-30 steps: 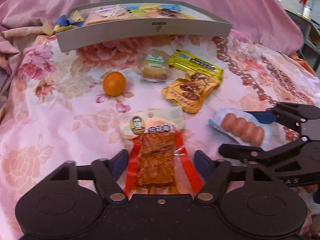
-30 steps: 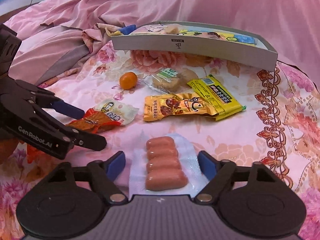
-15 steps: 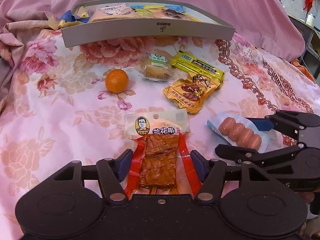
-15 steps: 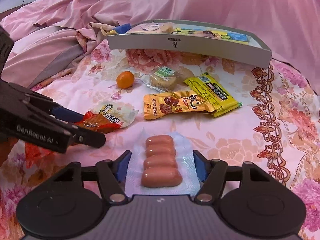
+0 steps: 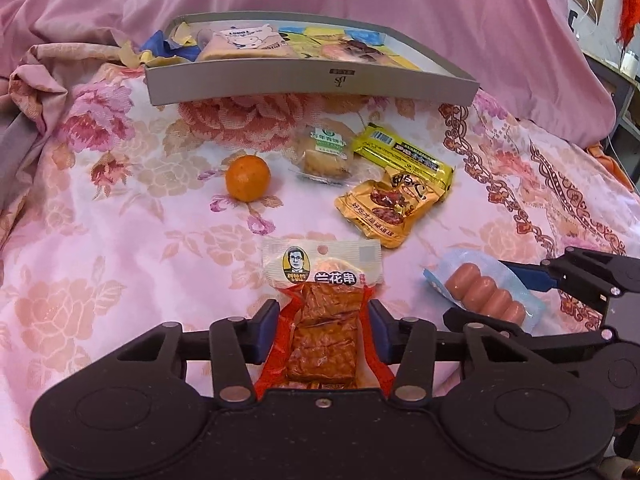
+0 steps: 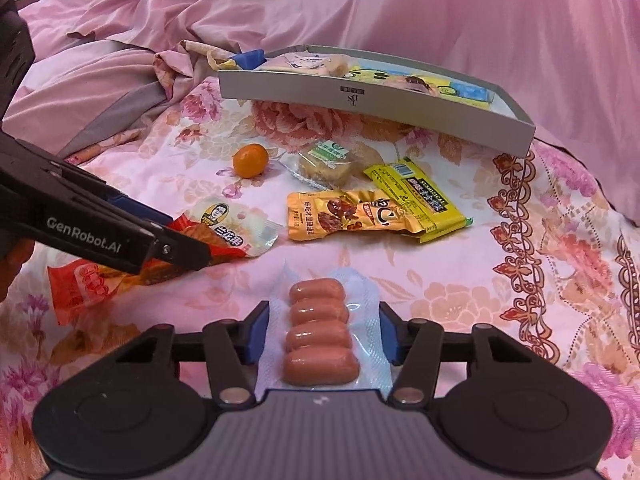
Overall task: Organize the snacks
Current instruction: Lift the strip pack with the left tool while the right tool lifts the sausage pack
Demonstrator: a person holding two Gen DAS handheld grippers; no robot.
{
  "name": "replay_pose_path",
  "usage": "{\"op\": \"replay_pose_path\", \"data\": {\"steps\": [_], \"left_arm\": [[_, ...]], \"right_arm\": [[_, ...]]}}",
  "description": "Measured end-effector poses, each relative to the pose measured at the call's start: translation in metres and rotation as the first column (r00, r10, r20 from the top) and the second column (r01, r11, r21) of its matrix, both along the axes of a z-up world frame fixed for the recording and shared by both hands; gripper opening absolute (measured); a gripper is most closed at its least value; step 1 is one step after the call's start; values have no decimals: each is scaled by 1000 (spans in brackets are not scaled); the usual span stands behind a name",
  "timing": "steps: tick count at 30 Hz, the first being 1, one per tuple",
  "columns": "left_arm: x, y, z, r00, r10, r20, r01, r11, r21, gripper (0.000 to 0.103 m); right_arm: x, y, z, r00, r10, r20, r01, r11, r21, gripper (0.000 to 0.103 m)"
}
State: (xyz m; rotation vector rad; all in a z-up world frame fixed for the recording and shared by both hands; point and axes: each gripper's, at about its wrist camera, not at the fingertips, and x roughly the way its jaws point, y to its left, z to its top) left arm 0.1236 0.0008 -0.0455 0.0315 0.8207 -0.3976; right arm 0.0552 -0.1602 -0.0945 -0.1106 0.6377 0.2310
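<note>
My left gripper (image 5: 323, 330) is shut on a red tofu snack packet (image 5: 323, 320) and holds it just above the bedspread; it also shows in the right wrist view (image 6: 224, 232). My right gripper (image 6: 320, 332) is shut on a clear sausage pack (image 6: 320, 336), also seen in the left wrist view (image 5: 484, 296). A grey box (image 5: 312, 84) with several snacks inside stands at the back. An orange (image 5: 248, 178), a wrapped pastry (image 5: 326, 156), a yellow bar (image 5: 404, 158) and a golden meat packet (image 5: 384, 208) lie loose before it.
The floral pink bedspread (image 5: 100, 240) covers the surface. Rumpled pink bedding (image 6: 120, 60) rises at the left and behind the box. Loose wrappers (image 5: 160, 48) lie at the box's left end. The two grippers sit side by side, close together.
Both grippers have closed in on their packets and risen slightly, tilting toward the box. The tofu packet and sausage pack have moved with them.
</note>
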Motion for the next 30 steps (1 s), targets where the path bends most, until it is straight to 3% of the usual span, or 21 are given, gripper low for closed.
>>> {"op": "replay_pose_path", "data": {"steps": [8, 19, 21, 23, 28, 30], "left_arm": [[-16, -11, 5, 993, -42, 109, 33, 996, 81, 46], [-15, -8, 6, 994, -27, 109, 22, 999, 46, 40], [-13, -11, 0, 996, -52, 71, 48, 997, 54, 43], [-12, -13, 0, 996, -57, 72, 52, 996, 77, 57], [-8, -13, -6, 999, -45, 19, 42, 991, 125, 80], [-7, -12, -7, 999, -48, -2, 48, 992, 116, 80]], "right_arm": [[-7, 7, 4, 999, 12, 48, -9, 997, -71, 57], [-11, 10, 6, 995, 39, 89, -29, 993, -118, 57], [-10, 10, 5, 996, 40, 85, -30, 993, -115, 57], [-10, 11, 4, 996, 41, 78, -32, 993, -112, 58], [-10, 8, 4, 996, 38, 75, -31, 995, -95, 58], [-10, 7, 4, 997, 37, 75, -30, 995, -92, 58]]}}
